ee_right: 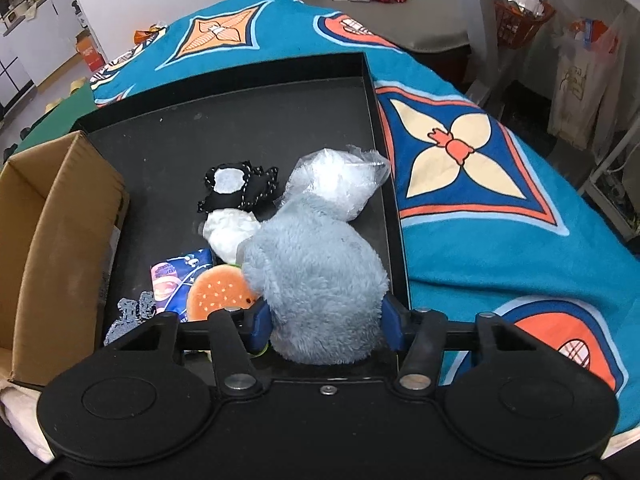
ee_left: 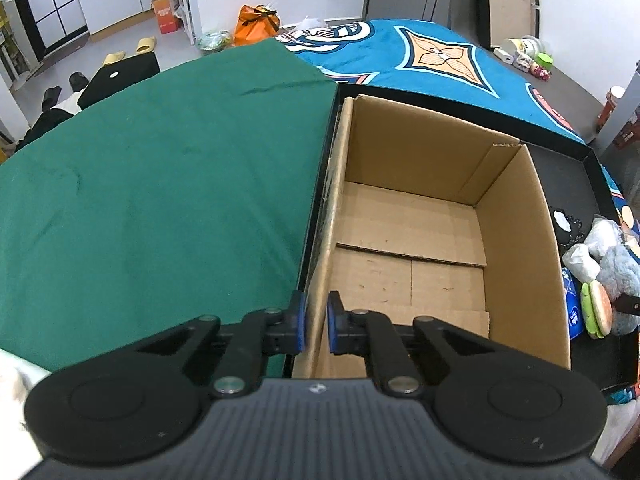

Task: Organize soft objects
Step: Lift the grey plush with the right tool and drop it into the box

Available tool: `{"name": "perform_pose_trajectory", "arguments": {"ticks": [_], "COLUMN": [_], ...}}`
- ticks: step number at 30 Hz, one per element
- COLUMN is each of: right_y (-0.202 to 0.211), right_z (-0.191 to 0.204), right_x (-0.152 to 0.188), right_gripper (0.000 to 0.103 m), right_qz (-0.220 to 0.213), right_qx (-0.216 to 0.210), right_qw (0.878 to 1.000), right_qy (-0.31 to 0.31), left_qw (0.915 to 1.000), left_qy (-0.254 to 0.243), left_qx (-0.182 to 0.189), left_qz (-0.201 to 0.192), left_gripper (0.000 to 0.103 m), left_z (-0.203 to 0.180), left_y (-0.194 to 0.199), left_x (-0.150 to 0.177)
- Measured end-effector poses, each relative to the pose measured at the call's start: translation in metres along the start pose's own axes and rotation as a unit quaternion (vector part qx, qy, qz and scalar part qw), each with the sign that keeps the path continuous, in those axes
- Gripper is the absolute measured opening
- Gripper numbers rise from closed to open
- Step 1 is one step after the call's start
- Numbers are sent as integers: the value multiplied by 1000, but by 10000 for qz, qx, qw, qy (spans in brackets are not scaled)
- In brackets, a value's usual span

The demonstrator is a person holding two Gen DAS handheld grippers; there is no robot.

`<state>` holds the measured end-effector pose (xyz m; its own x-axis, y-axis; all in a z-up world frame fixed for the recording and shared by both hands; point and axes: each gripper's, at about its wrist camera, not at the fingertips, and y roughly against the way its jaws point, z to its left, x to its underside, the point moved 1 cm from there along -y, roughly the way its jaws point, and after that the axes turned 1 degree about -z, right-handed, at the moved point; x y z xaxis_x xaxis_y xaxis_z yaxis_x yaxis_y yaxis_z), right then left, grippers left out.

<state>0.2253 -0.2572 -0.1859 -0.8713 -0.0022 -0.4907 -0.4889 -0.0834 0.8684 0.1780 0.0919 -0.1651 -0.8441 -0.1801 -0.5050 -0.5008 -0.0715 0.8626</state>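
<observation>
An open, empty cardboard box [ee_left: 520, 240] stands at the left end of a black tray [ee_right: 240, 120]. My left gripper [ee_left: 316, 322] is shut on the box's near left wall, one blue pad on each side of the cardboard. A grey plush toy [ee_right: 320, 272] lies in the tray's right part, and my right gripper [ee_right: 325, 322] is shut on it, the pads pressing into the fur on both sides. A burger plush [ee_right: 218, 292] lies against the toy's left side. The same grey toy [ee_left: 618, 268] shows at the right edge of the left wrist view.
More soft items lie in the tray: a clear bag of white stuffing [ee_right: 340, 180], a black dotted fabric piece [ee_right: 236, 186], a white wad [ee_right: 228, 232], a blue packet [ee_right: 176, 276]. A green cloth [ee_left: 160, 180] lies left of the box and a patterned blue blanket [ee_right: 500, 220] right of the tray.
</observation>
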Motion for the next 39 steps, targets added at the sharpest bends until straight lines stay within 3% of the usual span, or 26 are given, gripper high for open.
{"name": "perform_pose_trajectory", "arguments": {"ticks": [19,26,39], "right_y": [50,65,85], "right_z": [14,31,72], "right_x": [-12,-13,-16], "right_gripper": [52,52,52], "right_qz": [-508,-657,-853], "right_qx": [-93,-252,-586], "right_qw": [9986,9975,9943], "right_qy": [-129,-49,258], "left_qw": [9989,9996,9996], "left_qy": [-204,-194,47], "left_qx": [407,182,245], "left_qz": [-110,10,147], "left_gripper": [10,10,13], "left_z": [-6,-8,0], "left_y": [4,3,13], "left_x": [3,2,13]}}
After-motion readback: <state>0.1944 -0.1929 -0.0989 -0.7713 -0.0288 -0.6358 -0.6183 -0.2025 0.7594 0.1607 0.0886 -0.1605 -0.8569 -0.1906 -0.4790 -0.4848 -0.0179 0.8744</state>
